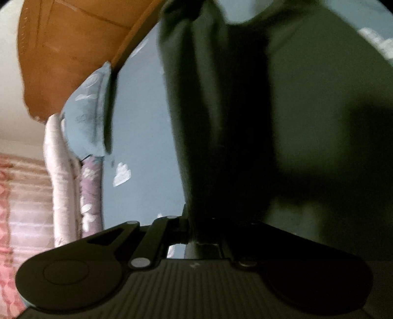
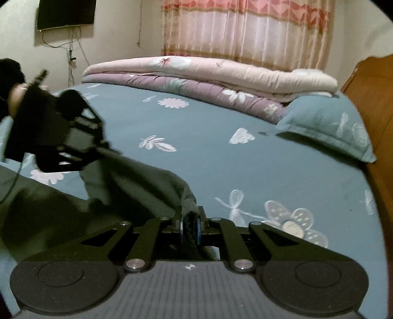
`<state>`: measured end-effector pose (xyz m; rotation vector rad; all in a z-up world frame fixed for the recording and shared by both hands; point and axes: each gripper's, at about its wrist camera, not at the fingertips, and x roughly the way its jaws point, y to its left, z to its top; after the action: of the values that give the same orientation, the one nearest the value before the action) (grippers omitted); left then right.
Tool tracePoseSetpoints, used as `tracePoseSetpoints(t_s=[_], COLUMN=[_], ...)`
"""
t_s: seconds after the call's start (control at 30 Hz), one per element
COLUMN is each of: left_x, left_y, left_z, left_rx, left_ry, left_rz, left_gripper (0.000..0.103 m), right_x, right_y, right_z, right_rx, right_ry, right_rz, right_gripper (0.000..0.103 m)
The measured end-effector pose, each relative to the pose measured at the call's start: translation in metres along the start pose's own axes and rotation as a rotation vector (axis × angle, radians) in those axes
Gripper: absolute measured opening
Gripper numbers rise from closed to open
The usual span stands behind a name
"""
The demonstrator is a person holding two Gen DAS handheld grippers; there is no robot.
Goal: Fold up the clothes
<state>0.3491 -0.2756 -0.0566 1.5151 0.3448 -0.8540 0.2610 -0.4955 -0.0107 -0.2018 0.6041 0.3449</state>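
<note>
Both my claws, left [image 1: 194,235] and right [image 2: 190,229], pinch the dark garment [image 2: 137,176] ahead; I'd lift evenly, keeping the edge between them taut.

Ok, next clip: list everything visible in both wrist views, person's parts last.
Dark green knit garment: one, lifted off the bed, held by both grippers.
Blue floral bedsheet: one, covering the bed.
Blue floral pillow: one, right, by the headboard.
Folded quilts: two, cream over purple, far edge.
Orange-brown wooden headboard: one, bed end.
Pink striped curtain: one, back wall.
Black wall screen: one, upper left.
Left gripper: black, fingers shut on garment.
Right gripper: black, fingers shut on garment.
</note>
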Motion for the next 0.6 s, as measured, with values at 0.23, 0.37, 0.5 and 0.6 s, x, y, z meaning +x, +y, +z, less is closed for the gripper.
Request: tracePoseSetpoints(t_s=[0.23,0.37,0.5,0.6], left_x=[-0.027,-0.037,-0.039,-0.040], left_y=[-0.021,-0.037,-0.050,-0.059], left_z=[0.021,0.034,0.041,0.043], left_rx=[0.025,0.046,0.062,0.066], left_ry=[-0.087,-0.143,-0.181,-0.197], left_rz=[-0.127,-0.185,-0.240,-0.277], left_gripper=[0.000,0.000,0.000,0.000], right_x=[-0.004,-0.005,-0.010,-0.017], right_y=[-0.021,-0.020,-0.016,-0.014], right_z=[-0.009,-0.018,-0.030,-0.041], right_rx=[0.051,0.049,0.030,0.018], right_ry=[-0.029,-0.012,0.016,0.038], right_rz=[0.009,0.014,0.030,0.048], right_gripper=[0.011,0.011,0.011,0.012])
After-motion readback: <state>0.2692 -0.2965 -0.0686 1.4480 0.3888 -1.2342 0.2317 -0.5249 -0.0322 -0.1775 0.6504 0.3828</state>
